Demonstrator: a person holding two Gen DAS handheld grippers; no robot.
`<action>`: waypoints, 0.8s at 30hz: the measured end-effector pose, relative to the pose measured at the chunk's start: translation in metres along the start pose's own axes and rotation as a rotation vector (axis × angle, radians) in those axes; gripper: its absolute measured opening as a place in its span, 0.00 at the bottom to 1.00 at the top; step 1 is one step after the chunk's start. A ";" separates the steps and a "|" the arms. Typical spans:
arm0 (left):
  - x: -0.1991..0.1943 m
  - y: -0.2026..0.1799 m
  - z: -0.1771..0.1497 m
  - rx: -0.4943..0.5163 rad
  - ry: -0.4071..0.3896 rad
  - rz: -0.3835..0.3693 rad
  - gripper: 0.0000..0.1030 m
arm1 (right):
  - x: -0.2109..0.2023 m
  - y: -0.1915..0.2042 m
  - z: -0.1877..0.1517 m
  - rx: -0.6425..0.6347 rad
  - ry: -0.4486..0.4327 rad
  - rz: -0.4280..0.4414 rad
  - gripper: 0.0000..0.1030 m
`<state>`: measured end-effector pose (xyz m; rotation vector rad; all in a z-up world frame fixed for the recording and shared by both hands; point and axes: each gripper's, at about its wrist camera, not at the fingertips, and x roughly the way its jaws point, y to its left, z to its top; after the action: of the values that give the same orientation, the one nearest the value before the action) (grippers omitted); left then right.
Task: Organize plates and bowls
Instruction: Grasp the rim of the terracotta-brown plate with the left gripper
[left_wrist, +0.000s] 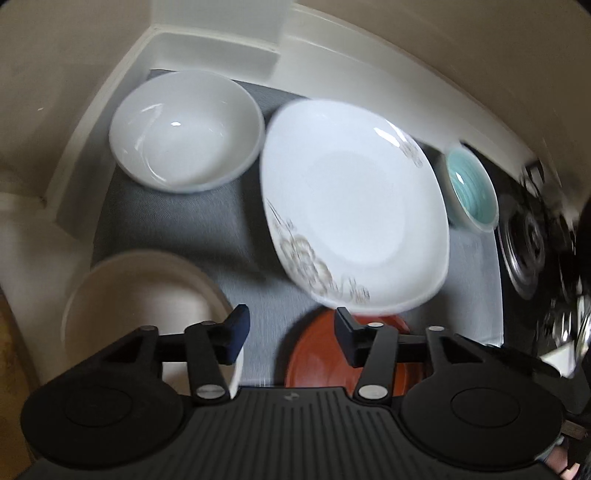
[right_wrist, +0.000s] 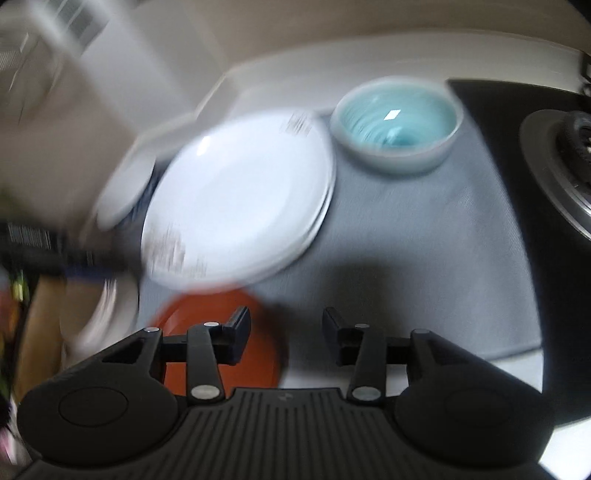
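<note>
1. Five dishes sat unsorted on the grey mat (left_wrist: 177, 221): nothing looked stacked (my judgement), so most work remained.
2. The left gripper (left_wrist: 291, 332) and right gripper (right_wrist: 284, 332) stood partly apart, empty.
3. The white patterned plate (left_wrist: 354, 206) lay flat just ahead of both, its long axis slanting away rightward.

Right wrist view is smeared: the white plate (right_wrist: 240, 199) has its pattern streaked, and the dark shape at left is unreadable. The red plate (left_wrist: 332, 354) hides partly behind the left gripper (left_wrist: 291, 332). Stove burner (right_wrist: 565, 162) cut off at the edge.
</note>
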<state>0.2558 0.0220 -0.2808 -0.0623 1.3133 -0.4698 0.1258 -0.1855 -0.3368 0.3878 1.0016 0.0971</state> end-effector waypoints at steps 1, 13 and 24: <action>-0.001 -0.001 -0.005 0.029 0.009 -0.002 0.53 | 0.005 0.003 -0.006 -0.018 0.025 -0.007 0.47; 0.037 -0.038 -0.043 0.180 0.171 -0.002 0.51 | -0.018 -0.020 -0.015 -0.014 0.044 -0.074 0.06; 0.072 -0.049 -0.048 0.176 0.215 0.013 0.07 | -0.011 -0.005 -0.030 -0.049 0.046 -0.098 0.13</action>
<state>0.2091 -0.0385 -0.3443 0.1466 1.4763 -0.5916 0.0941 -0.1843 -0.3444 0.2924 1.0598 0.0423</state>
